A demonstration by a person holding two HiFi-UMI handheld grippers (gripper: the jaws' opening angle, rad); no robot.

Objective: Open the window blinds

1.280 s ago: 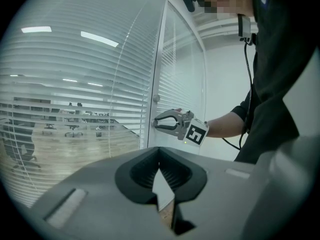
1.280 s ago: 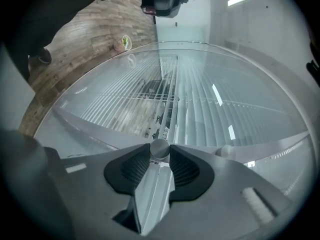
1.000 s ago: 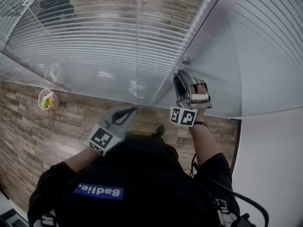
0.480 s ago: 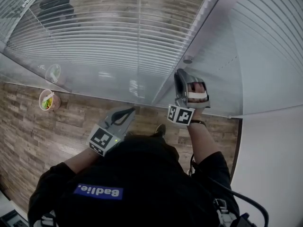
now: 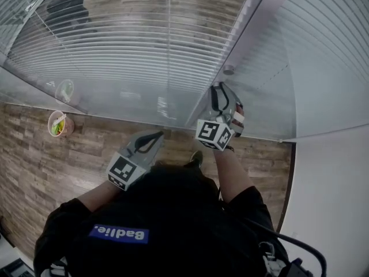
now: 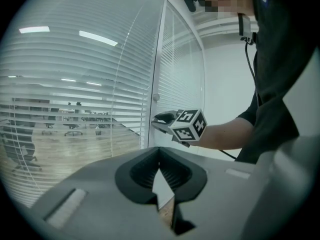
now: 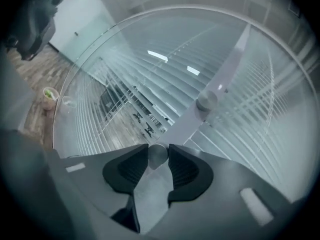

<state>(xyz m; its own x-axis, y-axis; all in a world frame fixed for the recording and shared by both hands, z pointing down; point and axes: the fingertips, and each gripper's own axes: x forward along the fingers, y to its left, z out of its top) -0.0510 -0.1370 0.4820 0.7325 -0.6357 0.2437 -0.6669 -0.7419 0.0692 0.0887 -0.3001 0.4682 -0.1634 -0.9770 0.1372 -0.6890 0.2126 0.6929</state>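
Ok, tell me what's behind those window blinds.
Between the slats of the window blinds, an office room shows, with wheeled chairs and a wood floor. The slats cover strips of it, so finer detail cannot be made out.

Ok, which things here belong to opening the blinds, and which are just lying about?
For the job: blinds; round knob on the frame; right gripper, closed on that knob, jaws just eased wider.
Lying about: cup with something green on the floor; left gripper, shut and empty.
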